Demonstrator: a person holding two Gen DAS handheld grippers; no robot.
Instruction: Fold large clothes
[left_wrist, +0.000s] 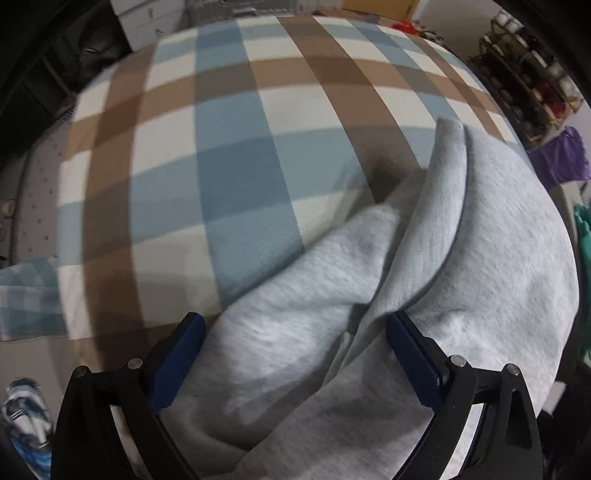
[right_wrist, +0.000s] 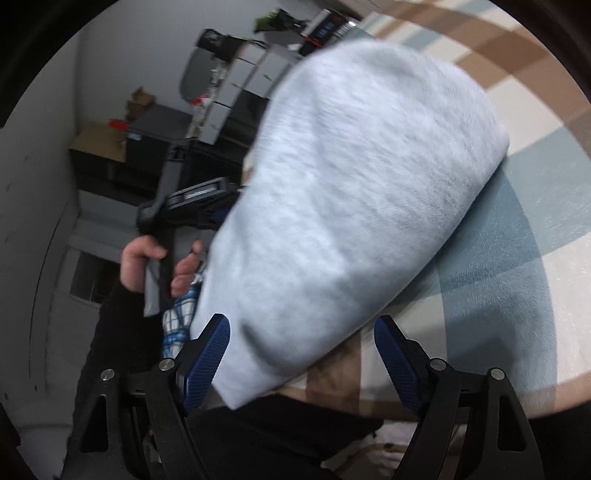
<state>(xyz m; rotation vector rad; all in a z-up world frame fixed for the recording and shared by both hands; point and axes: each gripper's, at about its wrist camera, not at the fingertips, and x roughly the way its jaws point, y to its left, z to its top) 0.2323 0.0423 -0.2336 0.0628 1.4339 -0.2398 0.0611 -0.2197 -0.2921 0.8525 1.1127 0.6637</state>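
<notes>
A light grey sweatshirt (left_wrist: 480, 240) lies folded on a bed cover (left_wrist: 221, 147) checked in blue, brown and white. My left gripper (left_wrist: 295, 317) points down over the sweatshirt's near edge, open wide, with a thick fold of grey cloth lying between its blue pads (left_wrist: 177, 362). In the right wrist view the grey sweatshirt (right_wrist: 351, 184) bulges in front of my right gripper (right_wrist: 303, 319), which stands open with the cloth's lower edge between its fingers, close to the left pad (right_wrist: 207, 362). A hand (right_wrist: 136, 258) in a black sleeve holds the left gripper's handle (right_wrist: 192, 206) beyond the cloth.
A rack of shelves (left_wrist: 528, 81) and a purple bag (left_wrist: 561, 155) stand past the bed's right side. White drawers (left_wrist: 147, 18) are at the far end. A shoe (left_wrist: 26, 413) lies on the floor at left. Dark cabinets (right_wrist: 155, 147) and cardboard boxes (right_wrist: 96, 140) line the wall.
</notes>
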